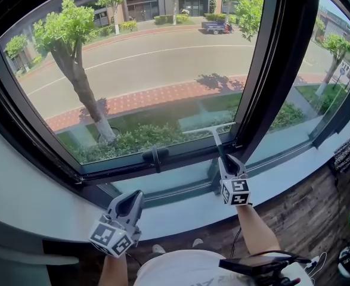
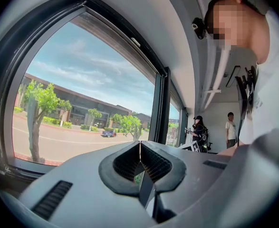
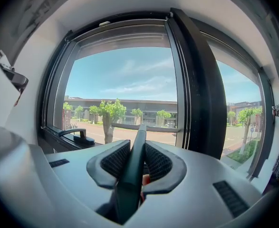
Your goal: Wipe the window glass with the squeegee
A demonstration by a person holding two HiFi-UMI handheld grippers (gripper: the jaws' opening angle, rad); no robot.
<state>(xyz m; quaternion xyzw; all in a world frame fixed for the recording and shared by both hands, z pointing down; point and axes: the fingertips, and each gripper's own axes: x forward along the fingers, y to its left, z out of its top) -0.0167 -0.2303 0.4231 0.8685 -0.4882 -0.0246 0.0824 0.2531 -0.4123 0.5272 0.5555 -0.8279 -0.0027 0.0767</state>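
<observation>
The window glass (image 1: 145, 70) is filling the wall ahead, with the squeegee (image 1: 212, 131) lying against its lower edge at five o'clock. The right gripper (image 1: 229, 161) is clenching its jaws around the handle. The left gripper (image 1: 133, 198) is hanging at seven o'clock, jaws pressed together, empty.

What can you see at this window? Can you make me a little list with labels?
Place: indoors, at a big window that looks onto a street
Right tool: shut on the handle of the squeegee
Squeegee blade: level, low on the right side of the glass
Left tool: shut, holding nothing, down by the sill
Window handle: on the bottom frame, left of the squeegee
Outside: a tree, a road, buildings
</observation>
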